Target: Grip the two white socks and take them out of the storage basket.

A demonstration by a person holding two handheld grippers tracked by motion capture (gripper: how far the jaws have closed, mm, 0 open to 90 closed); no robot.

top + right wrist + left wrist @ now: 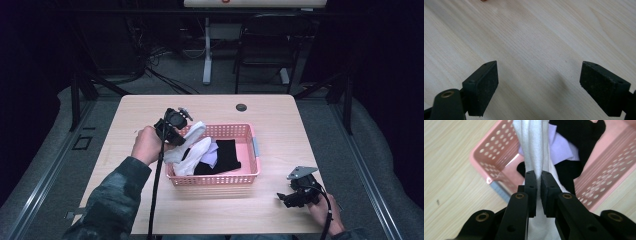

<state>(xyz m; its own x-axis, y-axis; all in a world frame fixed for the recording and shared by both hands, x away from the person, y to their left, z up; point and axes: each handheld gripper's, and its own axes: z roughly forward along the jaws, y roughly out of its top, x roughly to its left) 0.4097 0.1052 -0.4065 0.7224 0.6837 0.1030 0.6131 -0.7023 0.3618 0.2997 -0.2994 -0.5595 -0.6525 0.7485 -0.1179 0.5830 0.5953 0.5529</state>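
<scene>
On the wooden table [280,120] sits a pink perforated basket [250,172] of black and lilac cloths. A white cloth [534,147] hangs from its left edge, clamped in the left gripper [537,180]; it looks light, limp, best pinched at a bunched fold. The right gripper [539,85] rests spread, empty. No legible writing
</scene>
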